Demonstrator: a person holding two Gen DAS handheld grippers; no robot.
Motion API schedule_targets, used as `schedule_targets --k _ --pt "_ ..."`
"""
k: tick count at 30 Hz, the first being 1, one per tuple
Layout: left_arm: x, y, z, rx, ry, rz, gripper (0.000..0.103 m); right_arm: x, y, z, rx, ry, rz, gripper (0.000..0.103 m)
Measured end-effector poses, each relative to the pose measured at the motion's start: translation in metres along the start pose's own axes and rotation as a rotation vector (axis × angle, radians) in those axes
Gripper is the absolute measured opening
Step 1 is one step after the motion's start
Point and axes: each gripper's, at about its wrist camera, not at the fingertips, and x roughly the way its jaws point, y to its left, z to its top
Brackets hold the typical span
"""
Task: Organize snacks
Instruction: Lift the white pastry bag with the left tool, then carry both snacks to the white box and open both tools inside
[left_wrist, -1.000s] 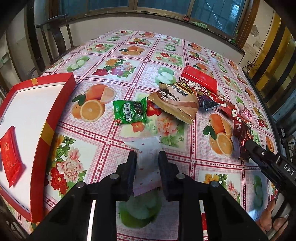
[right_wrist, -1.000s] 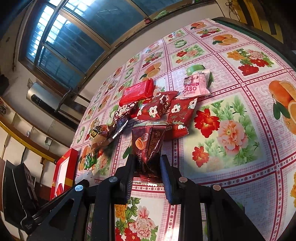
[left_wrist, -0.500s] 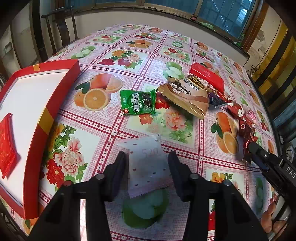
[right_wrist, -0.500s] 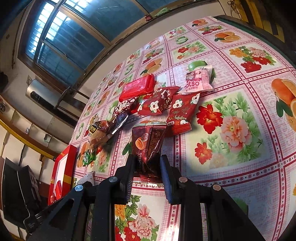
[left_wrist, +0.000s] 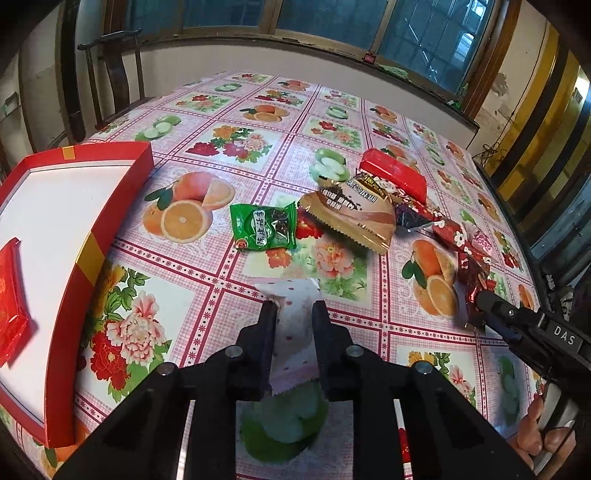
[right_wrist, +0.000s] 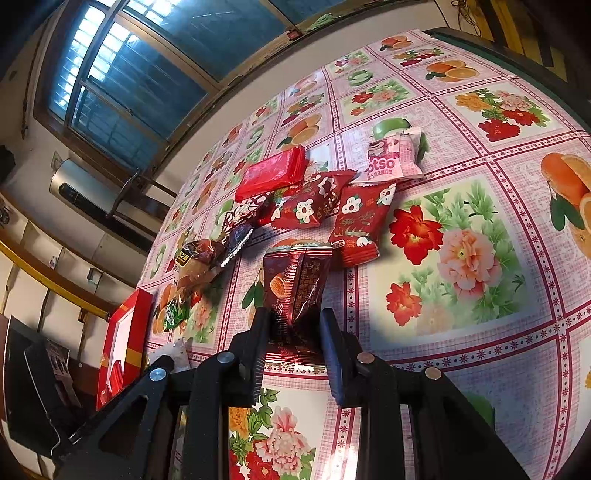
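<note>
My left gripper (left_wrist: 294, 310) has its jaws closing on a white packet with pink dots (left_wrist: 295, 332), and the pads pinch its sides just above the tablecloth. To its left lies a red box (left_wrist: 92, 251) with a white floor and one red packet (left_wrist: 9, 295) inside. My right gripper (right_wrist: 293, 317) is shut on a dark red foil snack packet (right_wrist: 295, 284) that stands upright between the fingers; the left wrist view also shows that packet (left_wrist: 472, 273) at the right.
Loose snacks lie beyond the grippers: a green packet (left_wrist: 264, 227), a brown packet (left_wrist: 351, 214), a flat red packet (left_wrist: 393, 173), two red floral packets (right_wrist: 362, 221), a pink packet (right_wrist: 395, 158). A chair (left_wrist: 110, 74) stands at the far left edge.
The left jaws spread wide around the white packet half a second ago and have come together on it again. The right gripper and its dark red packet have stayed put.
</note>
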Motion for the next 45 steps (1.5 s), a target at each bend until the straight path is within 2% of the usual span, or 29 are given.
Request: schedule_targets --k 6,15,20,26,32,40,45 --pt "-0.001 -0.002 -0.001 0.005 0.0 -0.021 0.016 0.001 0.0 0.0 -0.001 0.0 -0.002 0.03" --pt "0.002 -0.032 -0.002 0.096 -0.008 -0.007 0.015 0.0 -0.002 0.001 0.009 0.004 0.001 0.03" --pt "0.0 -0.048 -0.005 0.152 -0.027 -0.013 0.013 0.0 0.002 0.0 0.002 0.01 0.033 0.03" --pt "-0.007 -0.049 -0.005 0.179 -0.059 -0.021 0.013 0.001 0.012 -0.002 -0.034 0.016 0.072 0.03" --pt "-0.002 -0.051 -0.012 0.191 -0.036 -0.047 0.012 0.003 0.014 -0.003 -0.043 0.013 0.05 0.03" --pt "-0.022 -0.034 -0.004 0.149 -0.08 -0.058 0.012 -0.004 0.022 -0.004 -0.08 -0.012 0.097 0.03" --pt "-0.048 0.0 0.002 0.098 -0.126 -0.042 0.013 0.002 0.046 -0.012 -0.155 0.007 0.121 0.03"
